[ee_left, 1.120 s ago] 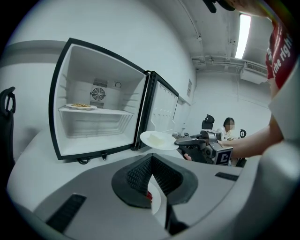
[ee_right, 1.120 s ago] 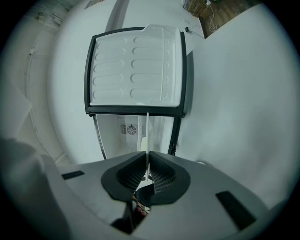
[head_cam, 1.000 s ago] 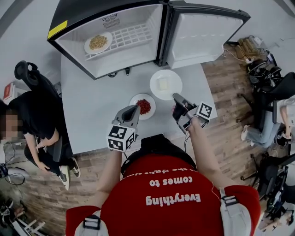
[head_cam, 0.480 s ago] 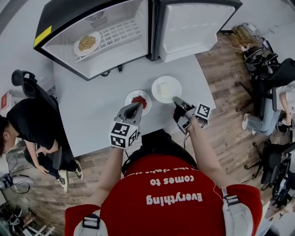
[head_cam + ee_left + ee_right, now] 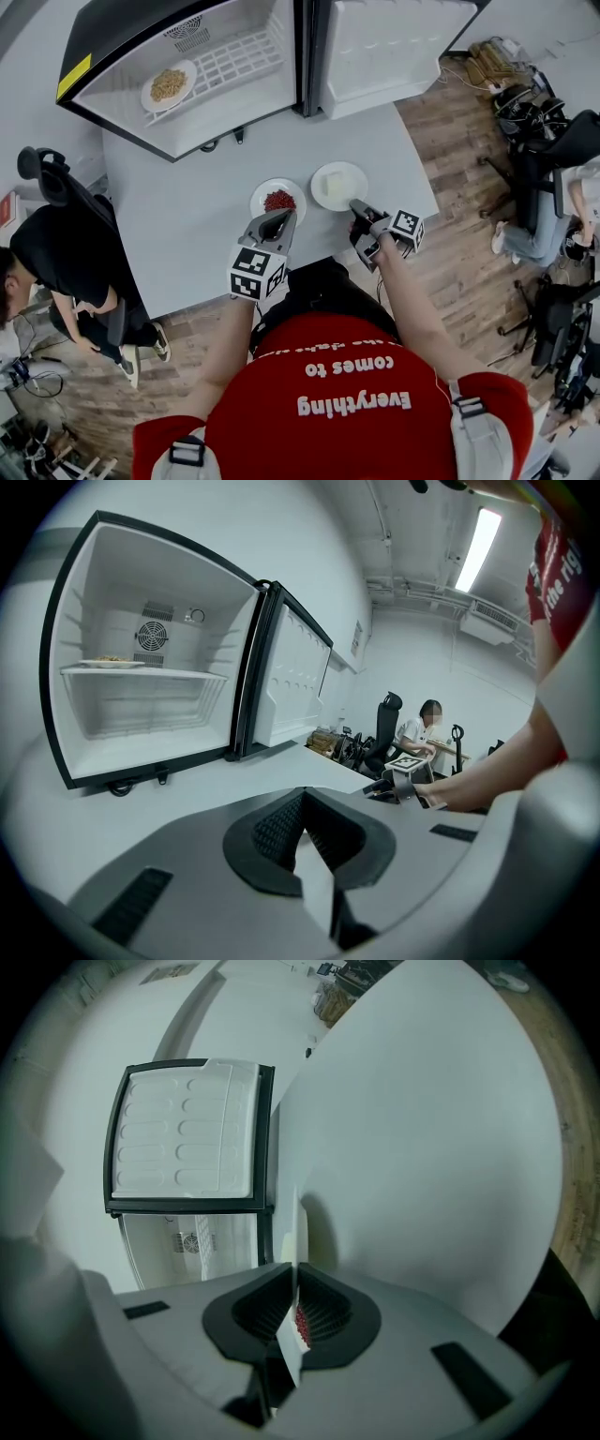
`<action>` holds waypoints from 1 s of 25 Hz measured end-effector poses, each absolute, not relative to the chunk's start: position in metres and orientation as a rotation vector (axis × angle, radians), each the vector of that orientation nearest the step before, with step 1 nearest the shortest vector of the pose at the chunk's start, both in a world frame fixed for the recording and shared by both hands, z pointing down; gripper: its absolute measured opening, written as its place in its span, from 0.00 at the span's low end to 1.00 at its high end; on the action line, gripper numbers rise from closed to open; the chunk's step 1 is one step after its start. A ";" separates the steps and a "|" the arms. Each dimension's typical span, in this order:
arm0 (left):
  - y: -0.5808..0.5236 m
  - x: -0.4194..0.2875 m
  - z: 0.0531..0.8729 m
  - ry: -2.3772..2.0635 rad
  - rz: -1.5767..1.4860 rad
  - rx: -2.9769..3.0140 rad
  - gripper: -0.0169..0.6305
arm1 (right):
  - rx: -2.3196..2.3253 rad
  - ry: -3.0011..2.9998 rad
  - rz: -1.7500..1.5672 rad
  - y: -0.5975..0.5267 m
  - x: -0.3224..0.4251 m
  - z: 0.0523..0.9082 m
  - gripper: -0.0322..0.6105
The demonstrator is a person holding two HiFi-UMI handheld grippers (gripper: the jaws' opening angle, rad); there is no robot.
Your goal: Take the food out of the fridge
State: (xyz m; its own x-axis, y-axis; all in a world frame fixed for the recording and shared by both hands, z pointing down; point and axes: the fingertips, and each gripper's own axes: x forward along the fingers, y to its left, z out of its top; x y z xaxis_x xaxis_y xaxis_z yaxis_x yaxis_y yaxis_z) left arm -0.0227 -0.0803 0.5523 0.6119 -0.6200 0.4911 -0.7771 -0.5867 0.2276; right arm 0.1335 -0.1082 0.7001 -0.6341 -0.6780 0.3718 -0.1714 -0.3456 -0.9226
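Red shirt (image 5: 347, 394), print "Everything comes to", near left gripper (image 5: 278, 217)

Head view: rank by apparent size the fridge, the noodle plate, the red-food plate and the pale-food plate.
1. The fridge, by far the largest.
2. The pale-food plate, red-food plate and noodle plate look alike. The noodle plate sits farther off, inside the fridge, so no ranking among them.

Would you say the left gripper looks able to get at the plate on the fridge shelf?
Probably yes: the fridge door stands wide open, nothing blocks the plate on the shelf, and the left gripper, jaws shut, seems empty.
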 end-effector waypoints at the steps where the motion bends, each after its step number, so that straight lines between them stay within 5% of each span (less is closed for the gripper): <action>1: -0.080 -0.022 0.554 -1.107 0.510 2.414 0.02 | -1.109 1.546 -2.048 -0.107 0.133 0.702 0.10; 25: -0.077 -0.014 0.570 -1.063 0.535 2.393 0.02 | -1.670 1.511 -2.252 -0.102 0.145 0.737 0.12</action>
State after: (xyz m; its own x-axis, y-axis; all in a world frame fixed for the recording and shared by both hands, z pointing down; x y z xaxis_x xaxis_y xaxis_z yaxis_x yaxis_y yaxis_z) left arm -0.0142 -0.0769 0.5700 0.6247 -0.5832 0.5193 -0.7644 -0.5925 0.2541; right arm 0.1448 -0.1016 0.7371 -0.4493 -0.4666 0.7619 -0.5279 -0.5493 -0.6477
